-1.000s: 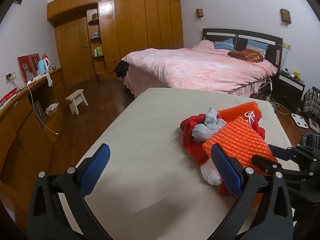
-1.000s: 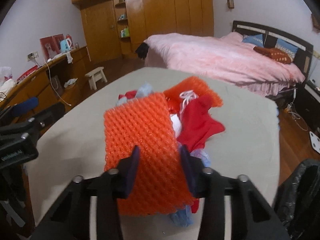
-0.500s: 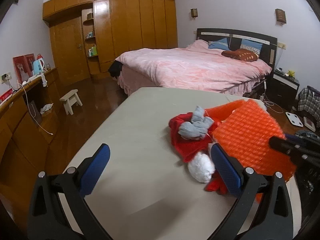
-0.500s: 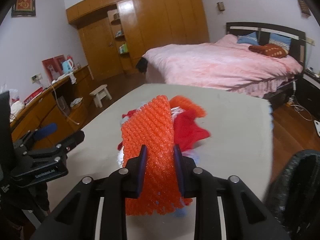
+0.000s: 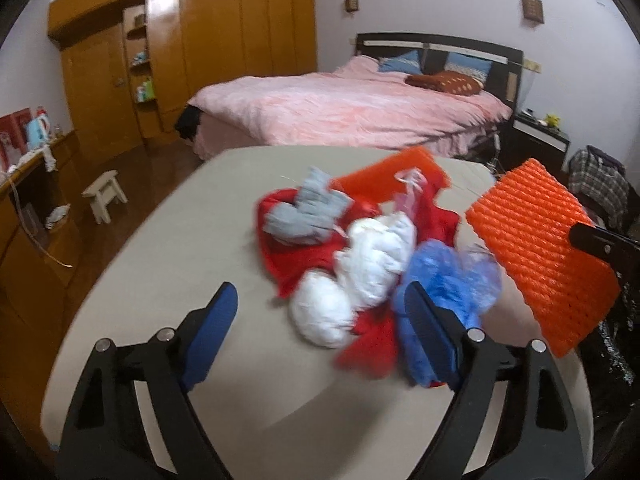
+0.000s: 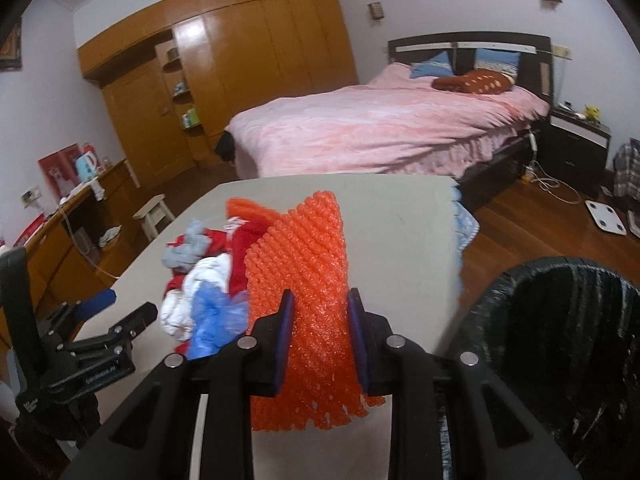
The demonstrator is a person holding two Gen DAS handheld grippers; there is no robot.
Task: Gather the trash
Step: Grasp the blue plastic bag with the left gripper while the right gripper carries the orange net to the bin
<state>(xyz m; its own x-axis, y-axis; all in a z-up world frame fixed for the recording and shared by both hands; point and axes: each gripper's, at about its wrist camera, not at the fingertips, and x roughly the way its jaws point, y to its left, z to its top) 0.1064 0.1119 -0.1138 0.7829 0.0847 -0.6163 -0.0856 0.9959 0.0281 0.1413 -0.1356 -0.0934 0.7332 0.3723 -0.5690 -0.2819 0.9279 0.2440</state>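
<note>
My right gripper (image 6: 320, 320) is shut on an orange foam net sheet (image 6: 308, 276) and holds it in the air beside the table's right edge; the sheet also shows in the left wrist view (image 5: 536, 248). A pile of trash lies on the beige table (image 5: 168, 248): red cloth (image 5: 296, 256), grey rag (image 5: 308, 208), white bags (image 5: 376, 256), a blue plastic bag (image 5: 444, 284) and a second orange foam sheet (image 5: 392, 176). My left gripper (image 5: 320, 312) is open and empty, just in front of the pile.
A black-lined trash bin (image 6: 560, 340) stands on the floor right of the table. A pink bed (image 6: 380, 128) is behind, a wooden wardrobe (image 6: 240, 60) at the back, a small stool (image 5: 104, 192) and a sideboard (image 5: 24, 216) on the left.
My right gripper has lifted the orange foam sheet off the pile and carried it right, toward the bin. The white and blue bags beneath are now uncovered. My left gripper has moved closer to the pile.
</note>
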